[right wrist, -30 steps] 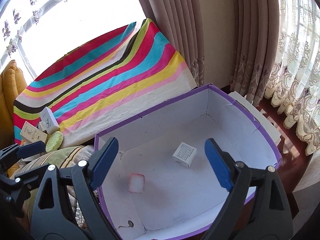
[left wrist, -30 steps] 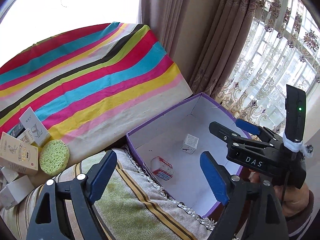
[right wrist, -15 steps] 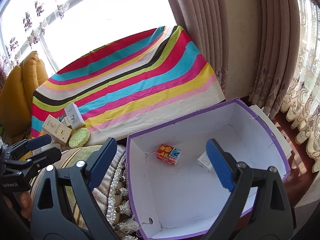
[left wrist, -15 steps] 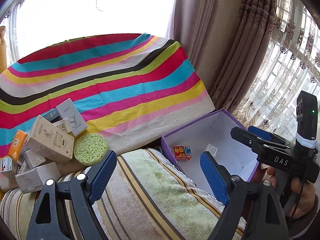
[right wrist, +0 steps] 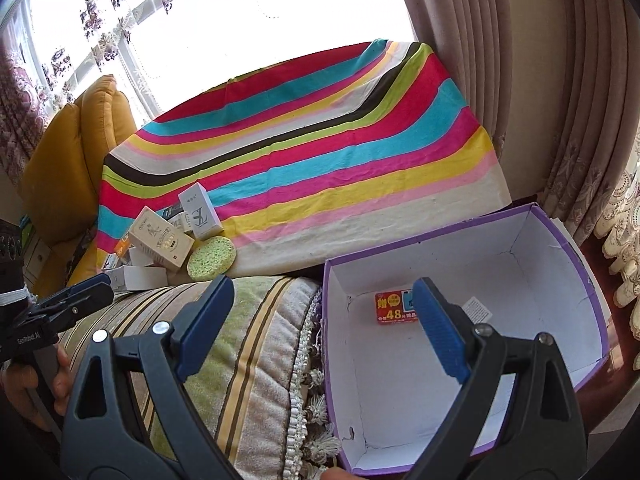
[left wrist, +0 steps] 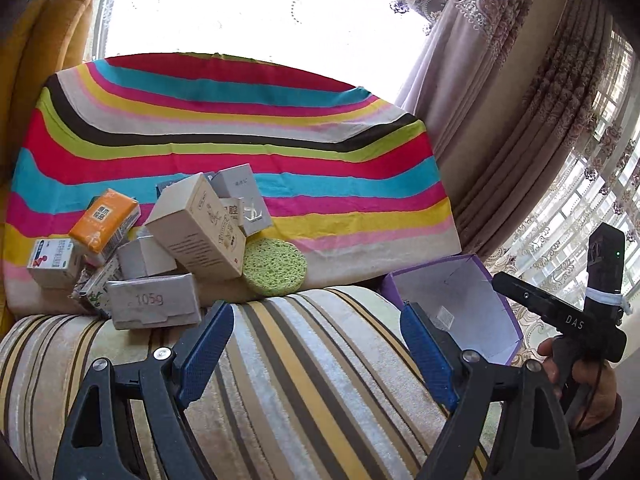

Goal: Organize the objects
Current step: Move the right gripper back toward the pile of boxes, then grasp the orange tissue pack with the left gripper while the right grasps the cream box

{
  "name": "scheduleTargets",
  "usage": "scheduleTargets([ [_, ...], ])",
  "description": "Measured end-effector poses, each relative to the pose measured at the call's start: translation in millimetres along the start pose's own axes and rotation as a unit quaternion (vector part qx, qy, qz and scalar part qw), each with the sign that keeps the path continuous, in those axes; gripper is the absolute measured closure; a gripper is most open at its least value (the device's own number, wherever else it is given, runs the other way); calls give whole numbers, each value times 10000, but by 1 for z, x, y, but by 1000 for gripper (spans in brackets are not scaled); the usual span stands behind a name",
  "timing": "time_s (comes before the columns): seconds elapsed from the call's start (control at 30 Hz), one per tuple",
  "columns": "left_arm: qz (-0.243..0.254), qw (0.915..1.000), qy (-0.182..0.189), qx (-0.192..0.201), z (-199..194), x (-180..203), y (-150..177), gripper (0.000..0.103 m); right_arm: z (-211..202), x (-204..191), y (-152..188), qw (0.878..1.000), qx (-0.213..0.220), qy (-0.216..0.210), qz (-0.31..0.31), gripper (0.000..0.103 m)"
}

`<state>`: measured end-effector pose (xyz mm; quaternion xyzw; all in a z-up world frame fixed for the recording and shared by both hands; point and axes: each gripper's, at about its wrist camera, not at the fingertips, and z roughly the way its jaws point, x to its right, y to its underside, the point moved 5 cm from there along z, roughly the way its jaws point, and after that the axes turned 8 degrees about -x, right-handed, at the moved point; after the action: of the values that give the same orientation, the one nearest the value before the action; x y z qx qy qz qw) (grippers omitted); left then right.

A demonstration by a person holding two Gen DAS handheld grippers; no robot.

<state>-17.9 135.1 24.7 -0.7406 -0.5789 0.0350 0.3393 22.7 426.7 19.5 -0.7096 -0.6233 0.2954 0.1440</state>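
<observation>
A heap of several small cartons lies on the striped cloth (left wrist: 248, 128): an orange pack (left wrist: 105, 218), a tall beige carton (left wrist: 198, 228), a grey box marked 105g (left wrist: 154, 304) and a round green sponge (left wrist: 274, 266). My left gripper (left wrist: 316, 354) hangs open above the striped cushion (left wrist: 304, 364), short of the heap, holding nothing. The purple box (right wrist: 568, 240) with white inside holds a red carton (right wrist: 394, 308) and a small white carton (right wrist: 478, 308). My right gripper (right wrist: 322, 330) stands open and empty over the box's left rim.
A yellow armchair (right wrist: 76, 152) stands at the left behind the heap. Heavy curtains (right wrist: 540, 80) and lace hang at the right. A hand (left wrist: 588, 384) holds the other gripper at the right of the left wrist view.
Both grippers have swung left, away from the purple box and toward the heap of cartons. The red carton in the box came to rest with its label showing.
</observation>
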Motion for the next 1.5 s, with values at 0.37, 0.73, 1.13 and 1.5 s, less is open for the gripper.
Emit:
scheduleTargets([
  [0.37, -781, 9967, -187, 120, -21, -74, 7, 17, 12, -41, -5, 9985, -219, -179, -466, 11],
  [0.73, -1088, 9934, -339, 143, -25, -110, -3, 17, 39, -101, -19, 9890, -482, -431, -1328, 11],
  [1.13, -1097, 9918, -650, -6, -16, -144, -29, 17, 78, -161, -35, 9675, -726, -594, -2349, 11],
  [1.5, -761, 9892, -1103, -592, 17, -170, -55, 17, 115, -208, -41, 9372, -937, -855, -3248, 11],
])
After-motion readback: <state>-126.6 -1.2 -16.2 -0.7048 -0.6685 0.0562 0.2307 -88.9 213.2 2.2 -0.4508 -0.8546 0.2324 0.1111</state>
